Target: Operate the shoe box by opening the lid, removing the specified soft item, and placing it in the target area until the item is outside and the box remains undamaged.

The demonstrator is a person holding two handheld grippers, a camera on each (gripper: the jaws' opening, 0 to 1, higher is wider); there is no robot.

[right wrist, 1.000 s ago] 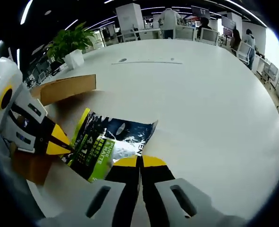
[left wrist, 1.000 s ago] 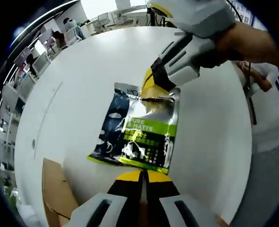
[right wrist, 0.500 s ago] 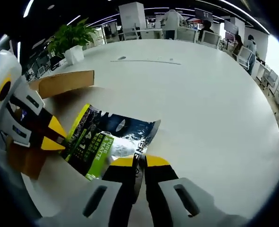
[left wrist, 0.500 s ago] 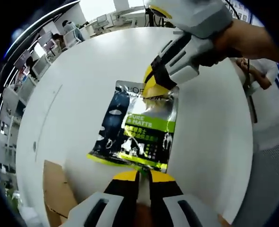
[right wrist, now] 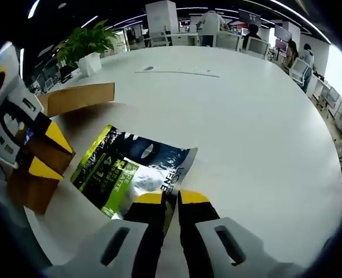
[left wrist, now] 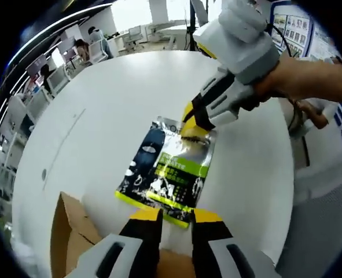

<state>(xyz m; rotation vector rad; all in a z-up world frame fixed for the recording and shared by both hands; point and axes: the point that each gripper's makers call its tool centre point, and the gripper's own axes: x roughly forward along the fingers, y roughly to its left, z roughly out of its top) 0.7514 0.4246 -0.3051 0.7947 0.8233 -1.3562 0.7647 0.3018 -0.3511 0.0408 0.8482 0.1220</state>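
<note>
Item one: packet (left wrist: 166, 172), a flat soft pouch, dark with a lime-green band and a silvery patch, lying flat on the white table (left wrist: 101, 121), outside the box. In my right gripper view the same packet (right wrist: 130, 169) lies just ahead of my jaws, its lettered end towards me.

Item two: my left tool (left wrist: 175, 217), yellow-tipped, jaws parted with a clear gap between them and nothing held. The tips stand just at the packet's green-edged near end; I cannot tell whether they touch it. From my right gripper view this tool (right wrist: 43, 152) comes in at the left, its two yellow tips spread apart, near the packet's green end but off it.

Item three: my right tool (right wrist: 165, 200), jaws set narrow with a slim gap, at the packet's lettered edge. Whether that edge sits between them I cannot tell. In my left gripper view the right tool (left wrist: 194, 119) sits at the packet's far end, my hand (left wrist: 298, 78) behind it.

Item four: cardboard box (left wrist: 72, 231), brown, beside the packet at lower left; in my right gripper view the box (right wrist: 72, 99) lies behind the left tool.

Item five: potted plant (right wrist: 87, 46) on the far edge of the table.
</note>
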